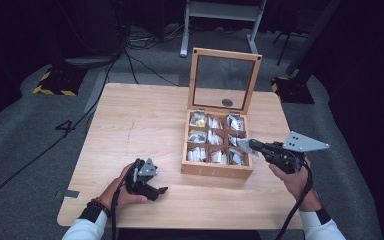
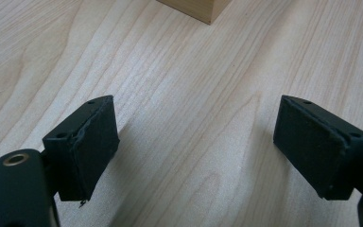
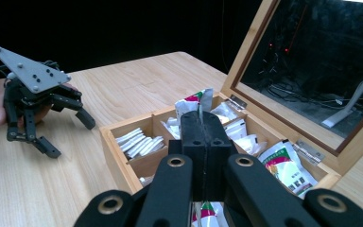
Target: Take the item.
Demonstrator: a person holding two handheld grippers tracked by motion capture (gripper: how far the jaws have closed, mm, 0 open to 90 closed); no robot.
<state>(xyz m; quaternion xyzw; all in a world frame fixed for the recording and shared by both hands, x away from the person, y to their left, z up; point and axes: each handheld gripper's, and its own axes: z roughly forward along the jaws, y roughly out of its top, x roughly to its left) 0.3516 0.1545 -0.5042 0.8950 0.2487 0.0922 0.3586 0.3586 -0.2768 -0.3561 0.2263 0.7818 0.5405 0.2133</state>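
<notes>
A wooden tea box (image 1: 217,171) stands on the table with its glass-windowed lid (image 1: 224,80) upright, and its compartments hold sachets. My right gripper (image 1: 255,145) hovers over the box's right side, shut on a white sachet (image 1: 243,145). In the right gripper view the jaws (image 3: 202,118) pinch that thin sachet (image 3: 194,101), white with red and green print, above the box (image 3: 123,156). My left gripper (image 1: 157,182) rests on the table left of the box's front corner, open with nothing in it. In its own view the open gripper (image 2: 196,137) frames bare wood.
The light wooden table (image 1: 140,120) has free room on its left half and along the front. A corner of the box (image 2: 194,8) lies ahead of the left gripper. My left gripper (image 3: 68,135) and its hand sit left of the box. Cables and stands cross the dark floor behind.
</notes>
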